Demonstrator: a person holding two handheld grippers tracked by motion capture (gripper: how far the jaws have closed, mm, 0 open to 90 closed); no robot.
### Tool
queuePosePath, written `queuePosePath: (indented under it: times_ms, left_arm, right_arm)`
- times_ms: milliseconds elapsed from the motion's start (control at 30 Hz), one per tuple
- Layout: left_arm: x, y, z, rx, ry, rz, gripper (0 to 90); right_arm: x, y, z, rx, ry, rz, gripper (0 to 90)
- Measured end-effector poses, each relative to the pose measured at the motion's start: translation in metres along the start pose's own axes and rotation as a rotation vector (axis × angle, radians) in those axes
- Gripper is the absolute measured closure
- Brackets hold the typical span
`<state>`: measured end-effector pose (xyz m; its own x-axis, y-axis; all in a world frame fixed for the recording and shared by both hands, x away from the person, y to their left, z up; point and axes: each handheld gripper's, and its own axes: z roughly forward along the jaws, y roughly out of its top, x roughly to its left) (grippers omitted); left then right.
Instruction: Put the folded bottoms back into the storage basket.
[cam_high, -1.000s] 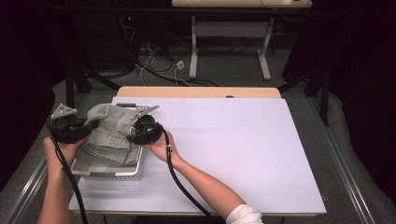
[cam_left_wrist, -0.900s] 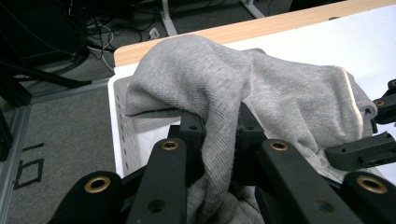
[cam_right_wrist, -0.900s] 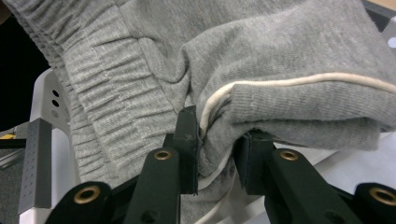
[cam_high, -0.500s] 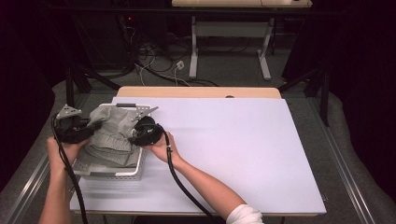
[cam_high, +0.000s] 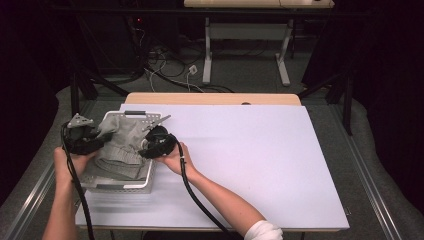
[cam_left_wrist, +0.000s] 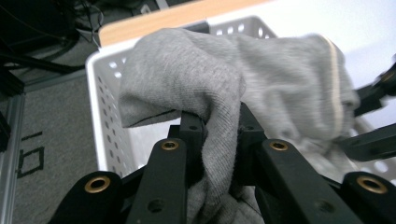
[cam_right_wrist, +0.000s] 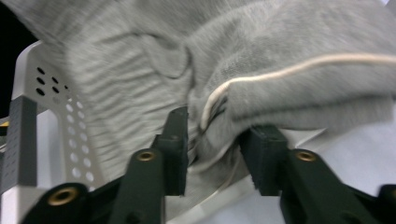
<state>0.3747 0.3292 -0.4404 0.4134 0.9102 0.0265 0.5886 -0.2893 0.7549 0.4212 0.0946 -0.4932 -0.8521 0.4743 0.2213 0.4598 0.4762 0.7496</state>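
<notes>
1. A grey garment (cam_high: 120, 145) is held over a white perforated basket (cam_high: 142, 186) at the near left corner of the table (cam_high: 260, 155); its lower, ribbed part is draped into the basket while its upper part is stretched between the two grippers.

2. The left gripper (cam_left_wrist: 218, 126) is clenched on a fold of the garment at the basket's left rim, with cloth pinched tight between the black pads.

3. The jaws of the right gripper (cam_right_wrist: 215, 144) have just been opening. In the right gripper view, they stand apart with the garment's seamed edge lying between them, and the pads are no longer seen pressing on it. This gripper is at the basket's right rim.

4. Against the earlier high views, the garment is seen lower and more spread across the basket, and the left gripper has drifted slightly outward from the basket.

5. This is judged as a release on the right side: the garment is probably being let down into the basket, or the right grip is being reset.

6. The garment's long axis runs roughly from the basket's far rim to its near rim, the ribbed end pointing toward the person; which end is the collar or hem cannot be told.
</notes>
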Motion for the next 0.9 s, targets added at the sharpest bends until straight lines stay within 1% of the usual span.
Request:
queuePosePath:
  times_ms: [67, 100, 167, 200, 233, 267, 333, 433, 500, 533, 567, 767, 900]
  left_arm:
    - [0.000, -0.002, 0.007, 0.020, -0.009, 0.004, 78.3]
    - [-0.001, -0.002, 0.009, 0.031, -0.013, 0.007, 78.3]
    - [-0.002, -0.003, 0.014, 0.047, -0.013, 0.015, 78.4]
    - [-0.002, -0.003, 0.016, 0.055, -0.014, 0.016, 78.3]
    - [-0.003, -0.003, 0.017, 0.060, -0.003, 0.020, 78.3]
    - [-0.003, -0.003, 0.018, 0.063, -0.002, 0.024, 78.3]
    - [-0.004, -0.003, 0.020, 0.063, -0.002, 0.019, 78.3]
    - [-0.002, -0.004, 0.021, 0.072, 0.001, 0.021, 78.2]
    - [-0.001, -0.005, 0.023, 0.075, 0.004, 0.016, 78.1]
    - [0.000, -0.005, 0.024, 0.078, 0.005, 0.013, 78.0]
    - [0.000, -0.006, 0.025, 0.080, 0.006, 0.011, 78.0]
    - [0.001, -0.007, 0.029, 0.099, 0.018, 0.010, 77.7]
    - [0.002, -0.008, 0.031, 0.106, 0.015, 0.002, 77.3]
  right_arm:
    - [0.001, 0.000, -0.007, -0.009, -0.006, -0.006, 53.0]
    - [0.001, 0.001, -0.011, -0.014, -0.011, -0.013, 51.4]
    - [0.000, 0.001, -0.021, -0.026, -0.022, -0.016, 45.7]
    - [-0.001, 0.001, -0.025, -0.028, -0.026, -0.015, 44.9]
    - [-0.002, 0.000, -0.029, -0.029, -0.028, -0.014, 43.2]
    - [-0.003, -0.001, -0.033, -0.029, -0.034, -0.014, 40.3]
    - [-0.007, -0.003, -0.040, -0.023, -0.040, -0.015, 38.5]
    - [-0.012, -0.008, -0.050, -0.023, -0.046, -0.018, 31.7]
    - [-0.017, -0.012, -0.057, -0.022, -0.049, -0.010, 27.3]
    - [-0.019, -0.014, -0.061, -0.024, -0.053, -0.009, 22.9]
    - [-0.021, -0.017, -0.065, -0.022, -0.071, -0.004, 17.1]
    - [-0.030, -0.030, -0.084, -0.029, -0.075, -0.006, 13.0]
    - [-0.034, -0.039, -0.096, -0.028, -0.079, -0.011, 9.1]
